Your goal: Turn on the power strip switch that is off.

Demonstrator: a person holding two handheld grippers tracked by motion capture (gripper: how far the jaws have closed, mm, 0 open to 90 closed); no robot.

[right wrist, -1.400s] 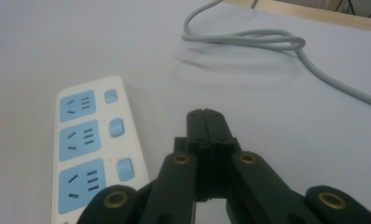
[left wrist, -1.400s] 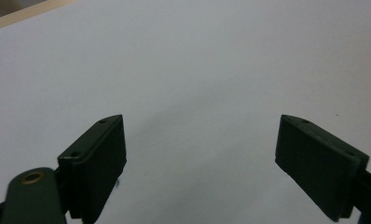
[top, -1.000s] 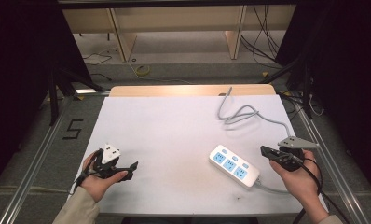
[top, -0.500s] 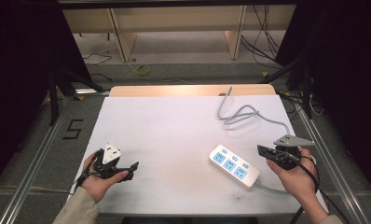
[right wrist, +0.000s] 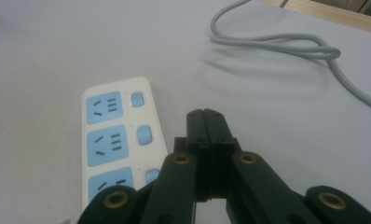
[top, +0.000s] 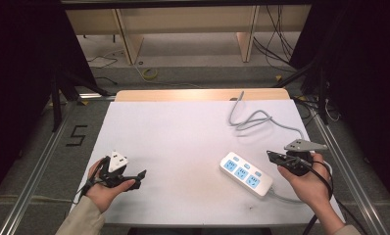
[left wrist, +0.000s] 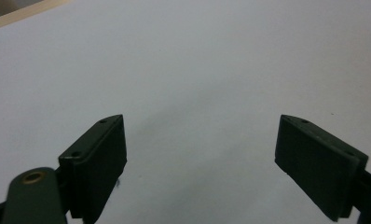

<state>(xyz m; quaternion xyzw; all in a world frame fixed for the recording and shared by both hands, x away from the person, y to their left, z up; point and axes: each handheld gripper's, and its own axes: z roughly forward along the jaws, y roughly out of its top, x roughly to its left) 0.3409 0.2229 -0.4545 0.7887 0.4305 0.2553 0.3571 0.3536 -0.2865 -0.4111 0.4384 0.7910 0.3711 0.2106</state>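
Right gripper (top: 272, 155), jaws pressed together on nothing, hovers beside the power strip (top: 245, 174) near the worktop's (top: 183, 132) right edge; left gripper (top: 134, 178) spread wide near the front left corner.

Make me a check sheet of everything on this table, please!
Surface: white table top, bare in the middle, wooden strip at the far edge.
Job's things: white power strip with three blue sockets, lying flat near the right gripper.
Clutter: nothing seen.
Grippers: left gripper jaws wide apart over bare table; right gripper jaws pressed together, beside the strip, holding nothing.
Cables: grey cord of the strip loops toward the far edge.
Surroundings: wooden shelving and loose floor cables beyond the table.
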